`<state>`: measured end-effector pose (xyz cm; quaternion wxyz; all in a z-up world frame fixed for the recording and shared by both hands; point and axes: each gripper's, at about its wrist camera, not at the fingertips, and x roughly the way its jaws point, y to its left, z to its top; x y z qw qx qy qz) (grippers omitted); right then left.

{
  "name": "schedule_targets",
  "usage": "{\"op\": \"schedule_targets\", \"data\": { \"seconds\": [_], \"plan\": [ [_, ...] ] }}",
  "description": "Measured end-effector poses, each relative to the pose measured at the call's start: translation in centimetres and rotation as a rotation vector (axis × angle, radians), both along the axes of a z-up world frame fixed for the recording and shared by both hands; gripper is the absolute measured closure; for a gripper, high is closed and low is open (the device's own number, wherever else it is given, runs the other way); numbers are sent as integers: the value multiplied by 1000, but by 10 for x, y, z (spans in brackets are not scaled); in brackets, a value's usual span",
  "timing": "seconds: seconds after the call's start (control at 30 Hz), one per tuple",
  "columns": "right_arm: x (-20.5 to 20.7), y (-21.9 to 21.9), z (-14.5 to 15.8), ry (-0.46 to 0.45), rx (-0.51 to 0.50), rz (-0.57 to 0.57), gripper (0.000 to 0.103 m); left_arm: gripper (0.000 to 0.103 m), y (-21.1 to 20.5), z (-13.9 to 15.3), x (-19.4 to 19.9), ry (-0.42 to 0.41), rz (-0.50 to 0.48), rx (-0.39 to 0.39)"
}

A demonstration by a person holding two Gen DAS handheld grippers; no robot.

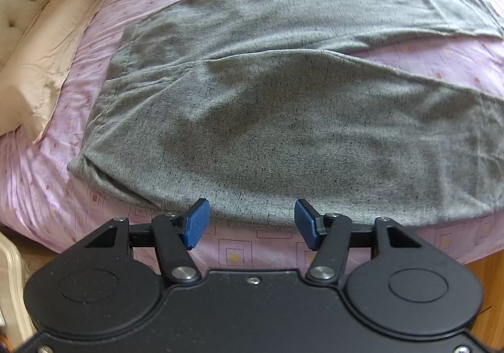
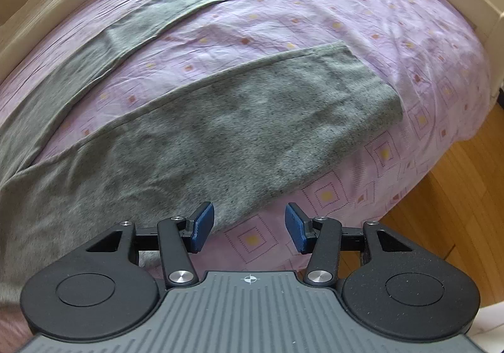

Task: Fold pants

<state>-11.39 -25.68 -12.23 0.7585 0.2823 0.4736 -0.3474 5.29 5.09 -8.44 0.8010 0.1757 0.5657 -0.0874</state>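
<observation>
Two grippers, left [image 1: 252, 224] and right [image 2: 249, 227], hang unclenched above the near edge of the pants [image 1: 267, 120], legs running rightward.

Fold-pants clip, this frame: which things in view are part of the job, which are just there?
Part of the job:
- grey pants, spread flat, legs apart
- left gripper, jaws open at the pants' near edge
- right gripper, jaws open at the near leg's edge
- bed sheet, the work surface

Just there:
- pillow
- tufted headboard
- wood floor
</observation>
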Motion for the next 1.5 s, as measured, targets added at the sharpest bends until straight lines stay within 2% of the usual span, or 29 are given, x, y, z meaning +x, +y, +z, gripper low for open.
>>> {"op": "schedule_targets", "data": {
  "seconds": [0.27, 0.4, 0.43, 0.47, 0.5, 0.53, 0.57, 0.63, 0.8, 0.93, 1.17, 1.37, 1.43, 1.47, 1.5],
  "plan": [
    [-5, -41, -40, -4, 70, -272, 54, 40, -9, -11, 22, 33, -77, 14],
    [-6, -53, -48, -11, 111, -350, 52, 40, -9, -12, 34, 46, -78, 4],
    [-6, -55, -46, -12, 122, -366, 60, 40, -9, -13, 38, 49, -74, 2],
    [-8, -56, -43, -24, 130, -380, 73, 40, -7, -13, 41, 49, -66, -3],
    [-9, -57, -39, -27, 135, -394, 80, 40, -5, -13, 44, 49, -59, -9],
    [-11, -59, -35, -38, 146, -404, 93, 40, -2, -13, 47, 49, -47, -13],
    [-14, -62, -30, -76, 162, -407, 97, 40, 0, -13, 50, 48, -37, -15],
    [-14, -65, -15, -131, 171, -409, 97, 40, 9, -12, 55, 43, -11, -22],
    [15, -67, 14, -151, 127, -322, 98, 40, 45, -14, 60, 40, 90, -34],
    [39, -64, 20, -109, 87, -265, 98, 39, 77, -19, 62, 43, 189, -46],
    [55, -58, 22, -27, 49, -228, 98, 36, 114, -35, 73, 57, 321, -57],
    [58, -58, 29, -4, 29, -214, 98, 35, 130, -68, 73, 145, 436, -69],
    [58, -60, 30, -2, 28, -207, 98, 29, 132, -74, 75, 150, 460, -93],
    [58, -60, 31, -1, 30, -205, 98, 20, 133, -76, 78, 152, 469, -109],
    [58, -61, 31, 1, 33, -202, 98, 19, 133, -79, 81, 164, 480, -128]
  ]
}}
